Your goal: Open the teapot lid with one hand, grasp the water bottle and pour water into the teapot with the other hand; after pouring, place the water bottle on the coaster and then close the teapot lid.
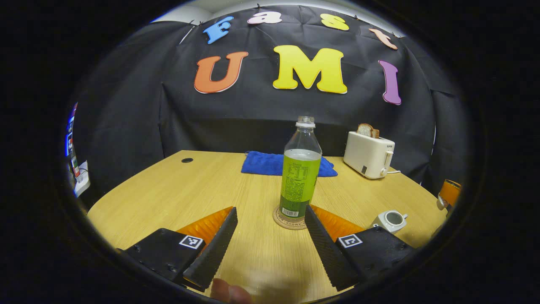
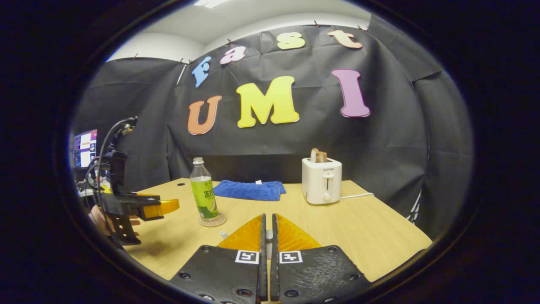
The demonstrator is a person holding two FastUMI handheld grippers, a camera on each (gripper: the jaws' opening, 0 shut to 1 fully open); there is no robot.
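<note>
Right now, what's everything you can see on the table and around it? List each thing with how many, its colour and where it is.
water bottle: one, clear with green label, standing on the coaster mid-table.
coaster: one, brown, round, under the bottle.
teapot: one, white, lid off, right of the bottle in the left gripper view.
towel: one, blue, folded at the table's far edge.
toaster: one, white, toast in its slot, far right.
table: one, light wood.
left gripper: open, facing the bottle.
right gripper: fingers nearly together; whether on something, unclear.
</note>
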